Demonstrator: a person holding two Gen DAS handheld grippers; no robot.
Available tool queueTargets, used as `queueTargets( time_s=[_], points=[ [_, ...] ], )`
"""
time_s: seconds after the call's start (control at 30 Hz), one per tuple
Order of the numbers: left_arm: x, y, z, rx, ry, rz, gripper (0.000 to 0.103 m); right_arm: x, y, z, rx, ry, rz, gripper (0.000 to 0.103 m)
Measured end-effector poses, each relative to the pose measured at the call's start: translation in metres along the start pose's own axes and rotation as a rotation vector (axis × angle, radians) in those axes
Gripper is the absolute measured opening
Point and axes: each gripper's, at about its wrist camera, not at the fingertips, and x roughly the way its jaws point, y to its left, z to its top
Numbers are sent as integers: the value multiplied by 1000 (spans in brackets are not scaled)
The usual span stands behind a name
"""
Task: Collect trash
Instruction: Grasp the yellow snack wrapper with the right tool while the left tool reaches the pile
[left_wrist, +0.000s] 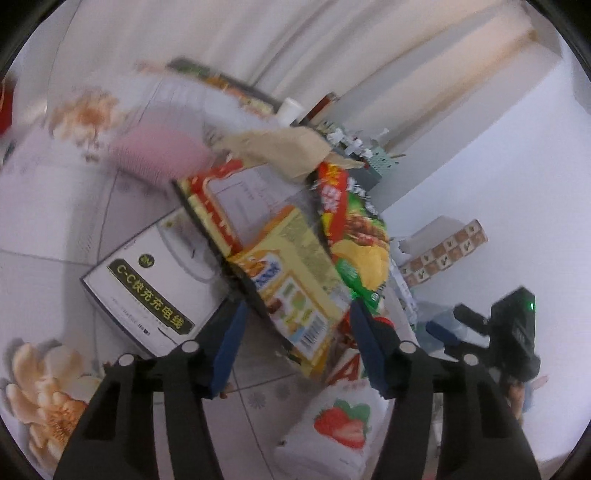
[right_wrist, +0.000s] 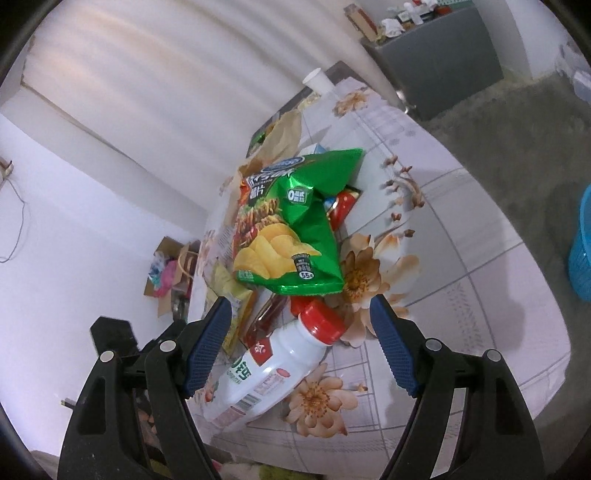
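**Both grippers over the trash pile on the floral table, nothing gripped**

Left gripper (left_wrist: 295, 332): jaws about half open, a flat yellow snack box (left_wrist: 295, 291) between the blue pads. Left pad sits at the box's dark edge, right pad at the edge of the green chip bag (left_wrist: 354, 236); can't tell if either pad actually presses. Reads as straddling, not clamping.

Below the left jaws, nearest the camera: white bottle with strawberry print (left_wrist: 332, 428), lying on the table (left_wrist: 48, 258). Left of the box: white cable box with Chinese text (left_wrist: 147, 291), flat on the tablecloth. Further on: a red-and-white carton panel (left_wrist: 229, 195) under the yellow box, brown paper bag (left_wrist: 280, 147) on top of the heap, blurred pink object (left_wrist: 162, 151) to its left. Right gripper (left_wrist: 495, 332) visible at the right edge of this view.

Right gripper (right_wrist: 299, 332): jaws wide open, nothing between the pads pressed. White milk bottle with red cap (right_wrist: 273, 362) lies on its side between and below the fingers, cap pointing away, not touched. Just beyond it: green chip bag (right_wrist: 291, 225), crumpled, resting on the pile, red wrapper (right_wrist: 343, 203) poking out behind. Brown paper bag (right_wrist: 284, 133) further back, white paper cup (right_wrist: 317, 81) near the table's far edge.

Blue basket (right_wrist: 583, 254) on the floor at the right edge, well apart from the table.
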Motion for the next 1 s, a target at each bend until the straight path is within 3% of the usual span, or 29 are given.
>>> queueTargets(
  time_s=[0.17,0.47,0.67,0.8,1.0],
  points=[
    [17,9,5,-45,44,-5,52,8,-1,0,15,19,-2,74],
    [24,17,7,-71,46,37,32,20,3,-1,20,50,8,74],
    [10,3,6,44,-23,106,32,22,11,-2,-4,56,13,74],
    [9,-3,11,102,-26,146,36,21,34,-1,-94,64,44,74],
    [9,-7,6,111,-12,128,36,40,94,16,-294,143,133,74]
  ],
)
